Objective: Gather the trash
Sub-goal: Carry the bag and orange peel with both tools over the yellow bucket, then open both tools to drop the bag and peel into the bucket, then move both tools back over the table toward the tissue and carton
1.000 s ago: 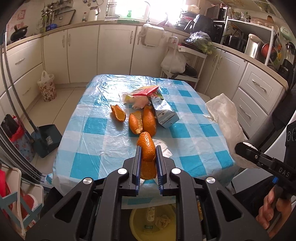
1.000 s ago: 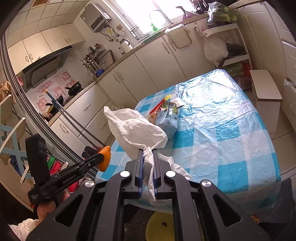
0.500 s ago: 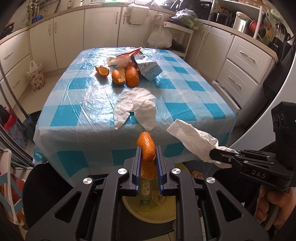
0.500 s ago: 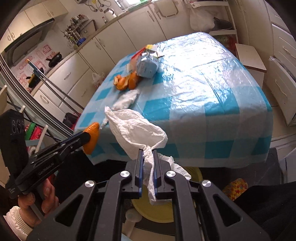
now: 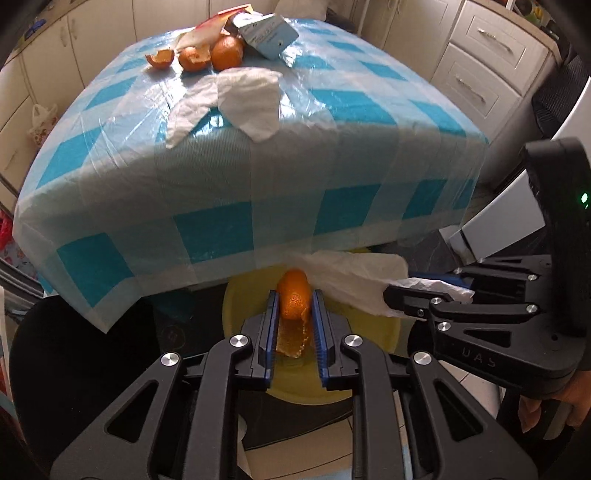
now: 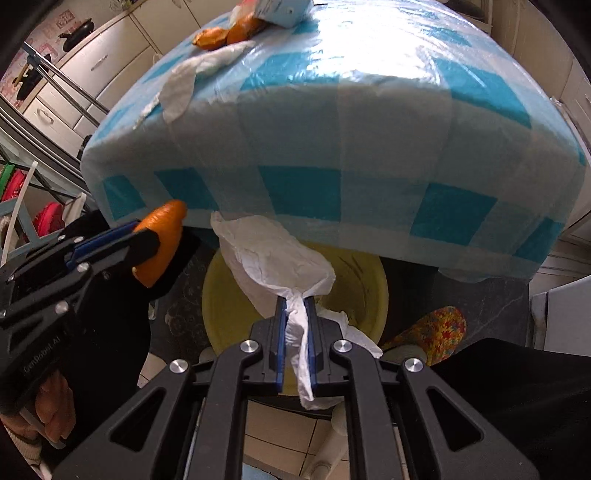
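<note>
A kitchen with cream cabinets [image 5: 476, 44] surrounded a table under a glossy blue-and-white checked tablecloth [image 5: 236, 192], its plastic film creased and shining. Below the near edge, on the floor, stood a round yellow bin [image 6: 236, 295].

The left gripper [image 5: 294, 295] pointed down over the bin, its blue-padded jaws having just eased apart a little; a curved, dimpled strip of orange peel [image 5: 293, 295] stood between them, and whether the pads pressed on it could not be told. The right gripper [image 6: 295, 306], also tilted down above the bin, had likewise just loosened slightly, with a crumpled white tissue [image 6: 273, 258] gathered into a twist between its narrow jaws and apparently pinched there.

On the tabletop, a second tissue [image 5: 251, 99] lay spread and wrinkled near the edge. Farther back lay more peel pieces [image 5: 195, 57], cupped and ragged, beside a pale blue carton [image 5: 269, 33] lying on its side; its print was too small to read.

Raised letters "DAS" showed on the right gripper's body in the left view. A person's fingers [image 5: 546, 406] wrapped its handle. A colourful slipper [image 6: 428, 332] rested next to the bin.
</note>
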